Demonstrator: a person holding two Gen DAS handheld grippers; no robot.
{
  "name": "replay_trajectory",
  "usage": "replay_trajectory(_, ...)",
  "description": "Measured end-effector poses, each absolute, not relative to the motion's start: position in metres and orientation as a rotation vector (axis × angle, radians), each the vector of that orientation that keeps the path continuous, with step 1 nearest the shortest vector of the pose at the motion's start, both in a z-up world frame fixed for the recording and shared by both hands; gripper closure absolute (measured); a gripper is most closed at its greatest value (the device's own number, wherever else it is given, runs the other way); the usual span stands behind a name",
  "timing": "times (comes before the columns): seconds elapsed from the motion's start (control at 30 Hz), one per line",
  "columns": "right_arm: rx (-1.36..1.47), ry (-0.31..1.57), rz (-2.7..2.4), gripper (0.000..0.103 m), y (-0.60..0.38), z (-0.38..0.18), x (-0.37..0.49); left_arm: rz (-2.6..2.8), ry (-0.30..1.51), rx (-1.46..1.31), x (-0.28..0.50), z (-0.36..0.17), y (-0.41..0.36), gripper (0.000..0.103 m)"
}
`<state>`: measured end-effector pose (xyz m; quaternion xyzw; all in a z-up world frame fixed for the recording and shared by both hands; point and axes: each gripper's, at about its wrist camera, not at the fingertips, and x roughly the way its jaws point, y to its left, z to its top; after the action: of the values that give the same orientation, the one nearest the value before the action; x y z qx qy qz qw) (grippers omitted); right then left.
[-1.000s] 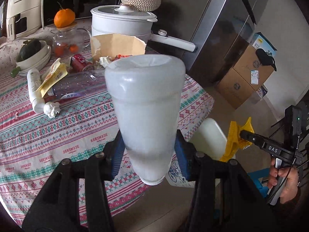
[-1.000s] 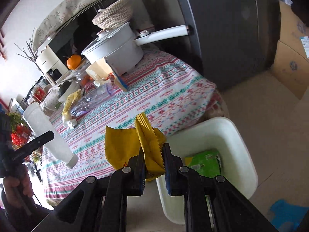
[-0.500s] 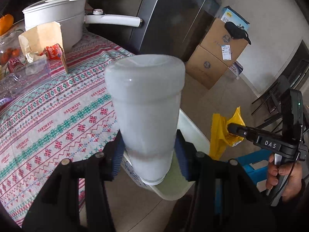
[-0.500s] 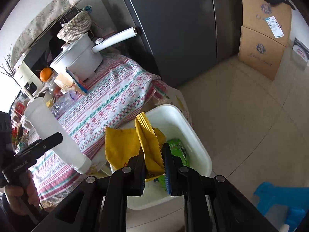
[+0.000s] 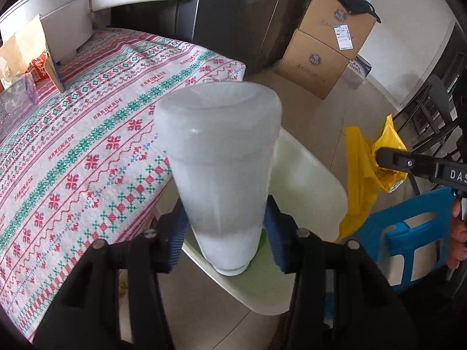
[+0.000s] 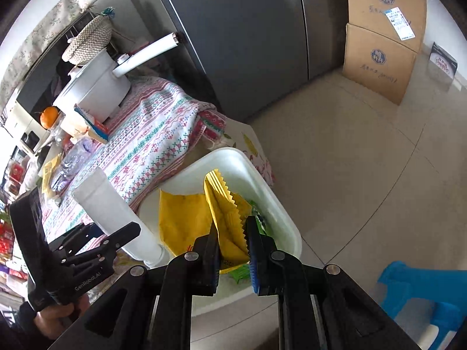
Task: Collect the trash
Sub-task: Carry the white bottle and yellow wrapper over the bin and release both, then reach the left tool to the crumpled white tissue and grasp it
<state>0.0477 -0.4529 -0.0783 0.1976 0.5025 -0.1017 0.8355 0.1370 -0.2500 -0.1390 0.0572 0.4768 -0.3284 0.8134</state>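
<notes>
I've got both tools loaded and I'm over the white bin point(image 6: 264, 192) beside the table. My left gripper point(image 5: 223, 232) is clamped on the frosted white plastic bottle point(image 5: 219, 157), pads squeezing the narrower end near the neck. In the left wrist view its long axis runs straight away from me along the fingers, wide flat base pointing outward, small open mouth toward the camera and down at the bin's near rim. From the right wrist view point(image 6: 113, 213) it slants, neck lowest, just at the bin's edge.

I'd judge that bottle to be light and probably empty, stiff enough to hold shape but smooth and tapered, so it could slide out through the pads toward the neck. Gripping it low on the taper is workable; the wider shoulder would give more bite.

My right gripper point(image 6: 230, 242) has its jaws pinched on the yellow snack wrapper point(image 6: 224, 207), which also shows at the right in the left wrist view point(image 5: 364, 160). It's thin, crinkly film, nearly weightless and floppy, with a zigzag cut edge standing up and away from me and a loose flap folding to the left. It hangs above the bin's interior, where a green packet point(image 6: 256, 213) already lies. It should flutter, so I'd guess it wants releasing low.

The patterned tablecloth point(image 5: 87, 134) and white pot point(image 6: 93, 87) sit off to the left.
</notes>
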Motion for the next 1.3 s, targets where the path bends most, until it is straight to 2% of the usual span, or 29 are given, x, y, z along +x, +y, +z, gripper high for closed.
replay_trajectory(0.13,0.406,1.076,-0.234,0.086,-0.453,-0.081,0.048,-0.693,1.02,0.128,0.138,-0.137,-0.25,0.051)
replay_trajectory(0.33,0.407,1.084,-0.243,0.086,-0.453,-0.083,0.05,-0.679,0.982,0.143,0.13,-0.115,-0.227,0.035)
replay_trajectory(0.53,0.386,1.108,-0.238,0.086,-0.444,-0.089,0.059,-0.625,0.954,0.159,0.126,-0.097,-0.193,0.027)
replay_trajectory(1.03,0.323,1.214,-0.238,0.084,-0.415,-0.126,0.1,-0.458,0.948,0.097,0.142,-0.085,-0.109,0.02)
replay_trajectory(1.13,0.334,1.218,-0.255,0.075,-0.415,-0.129,0.104,-0.433,0.946,0.084,0.142,-0.083,-0.095,0.02)
replay_trajectory(1.2,0.368,1.215,-0.259,0.064,-0.415,-0.13,0.107,-0.417,0.945,0.076,0.142,-0.083,-0.085,0.018)
replay_trajectory(1.27,0.394,1.197,-0.259,0.041,-0.413,-0.126,0.108,-0.401,0.948,0.07,0.142,-0.083,-0.078,0.016)
replay_trajectory(1.3,0.397,1.184,-0.254,0.039,-0.411,-0.123,0.108,-0.394,0.95,0.067,0.142,-0.083,-0.074,0.016)
